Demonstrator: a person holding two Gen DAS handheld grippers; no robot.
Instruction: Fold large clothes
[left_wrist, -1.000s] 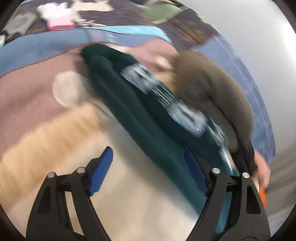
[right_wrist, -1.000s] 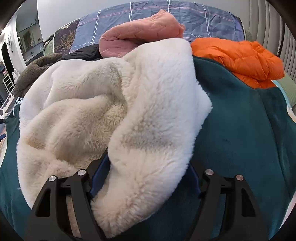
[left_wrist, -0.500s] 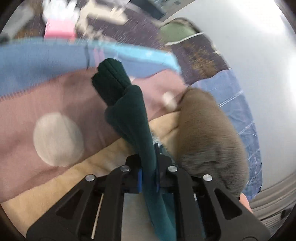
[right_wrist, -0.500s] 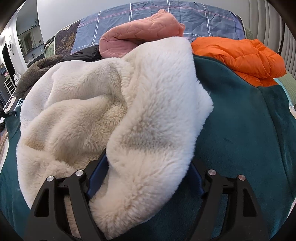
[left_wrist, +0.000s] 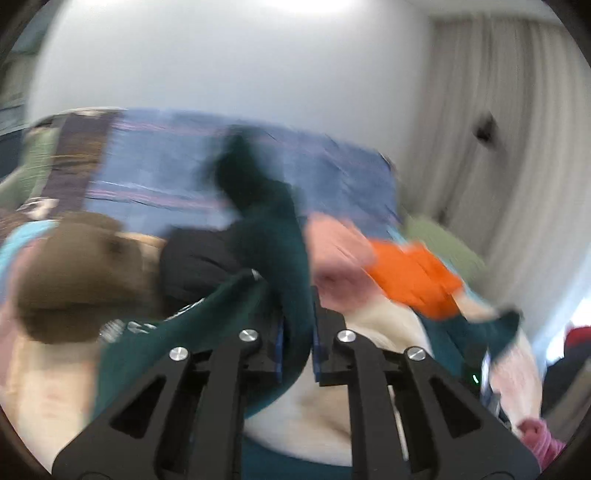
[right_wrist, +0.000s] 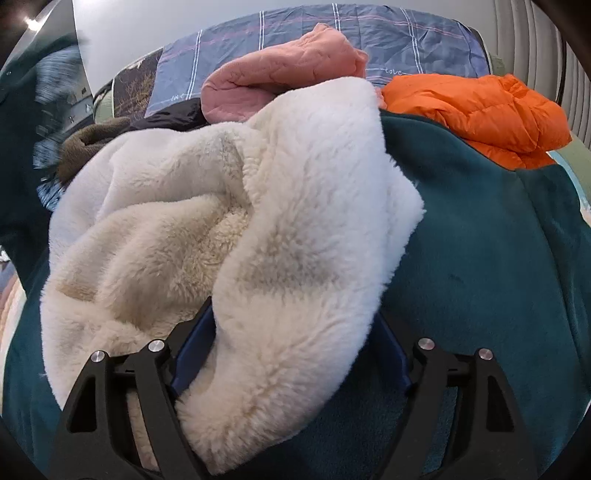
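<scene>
left gripper (left_wrist: 297, 349): clamped tight on a fold of the dark green fleece garment (left_wrist: 284, 258), same pinch as half a second earlier

green garment: was swung up off the pink blanket, now held raised in front of the blue plaid bedding (left_wrist: 155, 173); the shot was badly blurred

right gripper (right_wrist: 291, 350): jaws spread wide around the cream fluffy fleece (right_wrist: 258, 221), barely shifted

pile behind: pink quilted jacket (right_wrist: 288, 70) and orange puffer jacket (right_wrist: 476, 107), left unmoved

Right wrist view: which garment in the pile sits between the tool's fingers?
The white fleece garment. Its fluffy fold fills the gap of the right tool; the teal garment lies beneath it, and the pink and orange jackets lie farther back.
</scene>
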